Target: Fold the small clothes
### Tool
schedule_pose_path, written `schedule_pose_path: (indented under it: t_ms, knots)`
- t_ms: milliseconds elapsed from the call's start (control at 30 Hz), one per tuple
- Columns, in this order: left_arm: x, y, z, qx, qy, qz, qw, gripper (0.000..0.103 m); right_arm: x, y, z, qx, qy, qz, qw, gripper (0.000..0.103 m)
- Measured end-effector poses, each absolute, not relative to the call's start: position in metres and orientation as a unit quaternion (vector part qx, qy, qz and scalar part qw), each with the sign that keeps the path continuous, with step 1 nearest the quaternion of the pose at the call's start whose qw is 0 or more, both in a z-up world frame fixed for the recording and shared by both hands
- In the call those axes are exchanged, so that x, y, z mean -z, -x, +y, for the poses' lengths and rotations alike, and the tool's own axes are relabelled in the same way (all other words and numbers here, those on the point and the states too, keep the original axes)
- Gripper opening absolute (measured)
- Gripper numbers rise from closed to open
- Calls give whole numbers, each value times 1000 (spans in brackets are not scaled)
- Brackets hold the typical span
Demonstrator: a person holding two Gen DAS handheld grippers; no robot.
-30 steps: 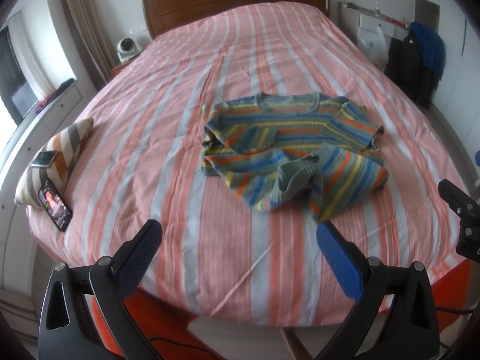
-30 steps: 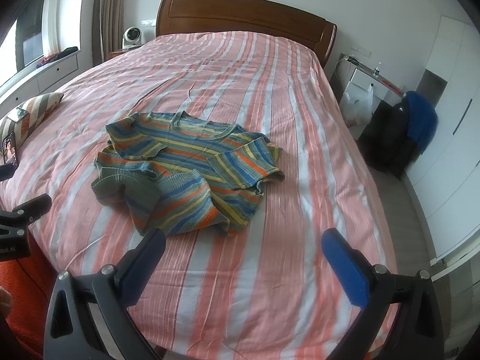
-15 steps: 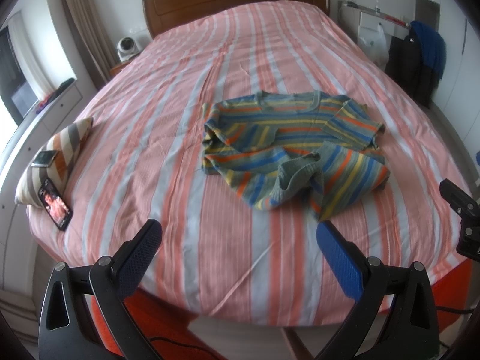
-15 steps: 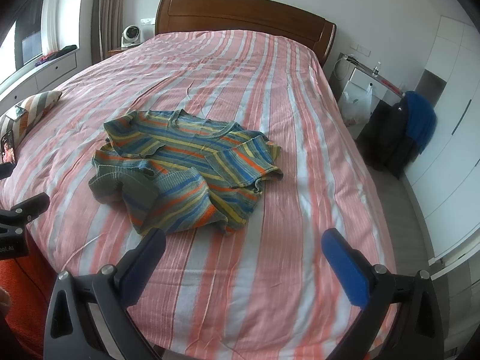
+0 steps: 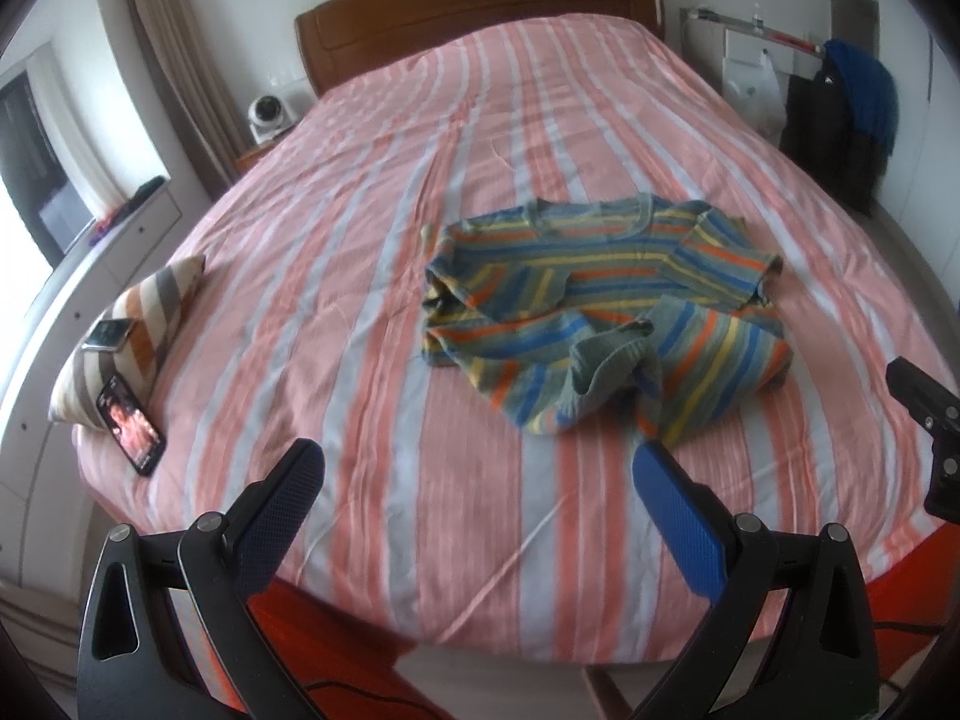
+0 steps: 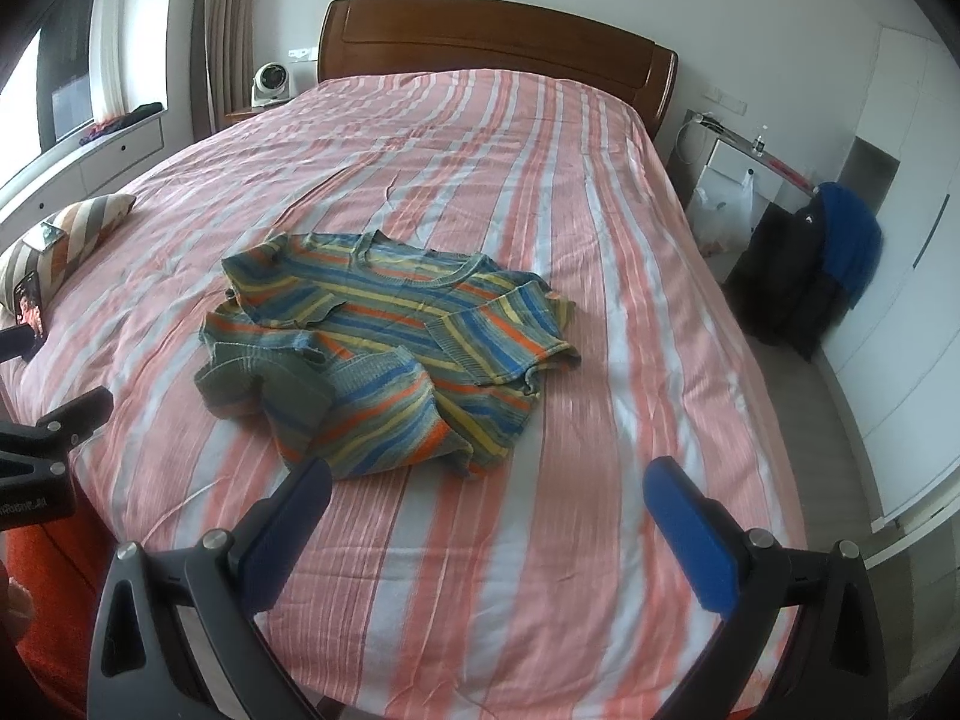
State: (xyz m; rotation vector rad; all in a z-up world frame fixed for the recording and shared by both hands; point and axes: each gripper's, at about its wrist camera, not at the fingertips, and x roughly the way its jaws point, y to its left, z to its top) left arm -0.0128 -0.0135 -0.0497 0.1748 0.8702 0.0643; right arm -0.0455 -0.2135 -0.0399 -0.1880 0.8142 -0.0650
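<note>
A small striped knit shirt point(image 5: 600, 294), blue, orange, yellow and grey-green, lies rumpled on the pink-striped bed point(image 5: 420, 480), collar toward the headboard and its lower part bunched up. It also shows in the right wrist view point(image 6: 384, 354). My left gripper point(image 5: 474, 468) is open and empty above the bed's near edge, short of the shirt. My right gripper point(image 6: 486, 480) is open and empty, its left finger just in front of the shirt's near hem.
A striped cushion point(image 5: 132, 324) with two phones point(image 5: 132, 426) lies at the bed's left edge. A wooden headboard point(image 5: 480, 6) stands at the far end. A dark bag with a blue garment point(image 6: 822, 258) sits on the floor to the right.
Both grippers have moved slightly forward toward the shirt. Both stay open. The shirt has not moved.
</note>
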Motion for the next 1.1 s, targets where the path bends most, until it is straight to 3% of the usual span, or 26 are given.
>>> schedule_pose_path:
  t_ms: [500, 633, 767, 800, 867, 900, 933, 967, 1000, 1100]
  knots:
    - [51, 7, -6, -6, -78, 421, 904, 103, 42, 42, -214, 4, 82, 388, 918, 102]
    - [84, -15, 33, 53, -8, 443, 895, 102, 63, 30, -238, -61, 37, 382, 921, 102]
    - [115, -36, 21, 130, -17, 464, 876, 102, 106, -19, -254, -85, 26, 440, 894, 102]
    - [121, -43, 11, 146, -33, 462, 874, 101, 114, -33, -253, -99, 23, 450, 887, 102]
    - [132, -57, -13, 161, -78, 441, 880, 89, 129, -66, -246, -129, 18, 463, 877, 102]
    - [137, -63, -21, 161, -97, 433, 881, 62, 138, -83, -240, -145, 21, 477, 866, 99]
    - [142, -69, -29, 161, -116, 430, 881, 17, 146, -94, -236, -158, 21, 489, 858, 79]
    - [147, -76, -33, 168, -123, 436, 876, 4, 157, -107, -231, -178, 16, 507, 843, 57]
    - [149, -79, -32, 175, -116, 440, 873, 3, 166, -116, -226, -193, 11, 529, 827, 1]
    - [135, -62, -7, 192, -72, 428, 880, 3, 158, -103, -223, -213, 25, 522, 826, 3]
